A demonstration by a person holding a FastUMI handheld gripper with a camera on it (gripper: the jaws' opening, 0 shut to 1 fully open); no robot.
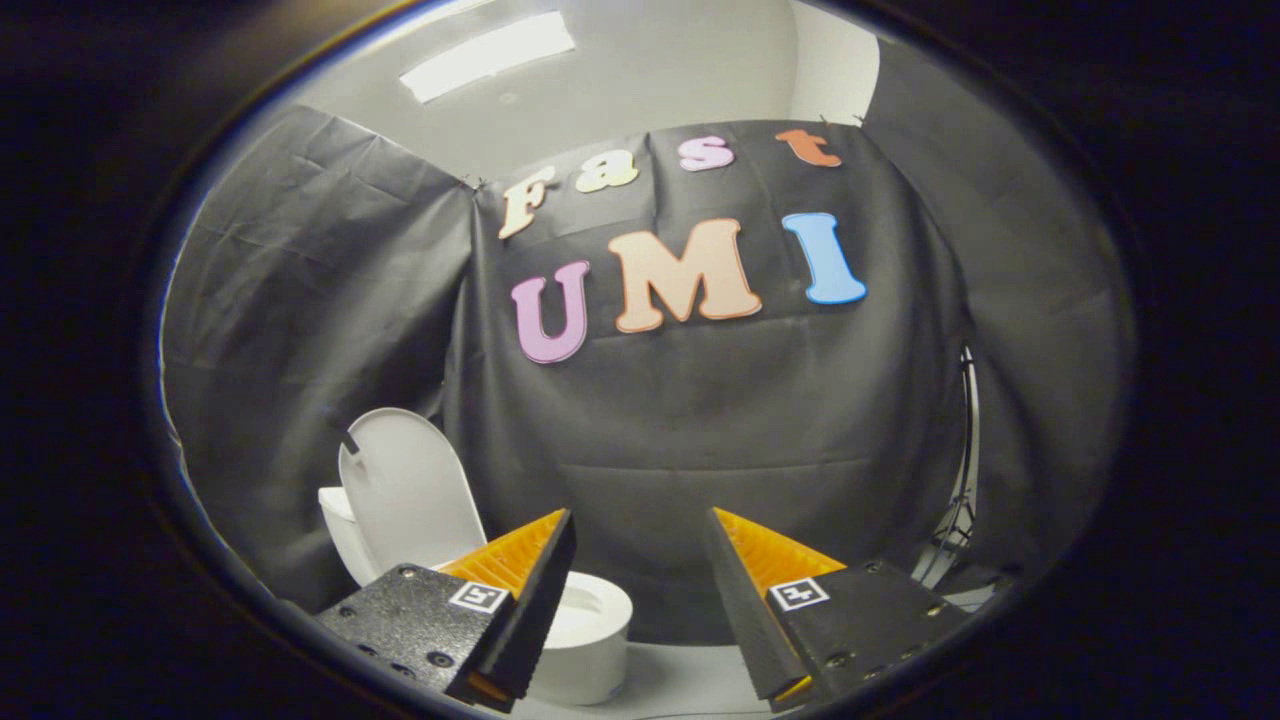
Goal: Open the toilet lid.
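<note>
Toilet lid is standing raised, tilting back toward the black cloth wall behind it, so judging from how it is sitting the opening step is looking already done. Going from the largest thing down: the cloth wall is hanging across the whole back of the booth, draping in folds and closing the scene off, with a pale ceiling and a light panel showing above its top edge. Below it the white toilet is sitting on the pale floor, its bowl rim lying open to view since the lid is no longer covering it, and its tank is showing just behind the lid. At the far side a thin metal stand is leaning near the cloth, likely propping it up.

The gripper is hovering with its fingers spread wide apart and nothing lying between them; neither finger is touching the toilet. The lid is rising beyond and off to the side of the one finger, well apart from it, while the bowl is lying just past that same finger, partly hidden by it. The gap between the fingers is facing bare cloth, so the gripper is seeming to be held back and clear of the toilet
</note>
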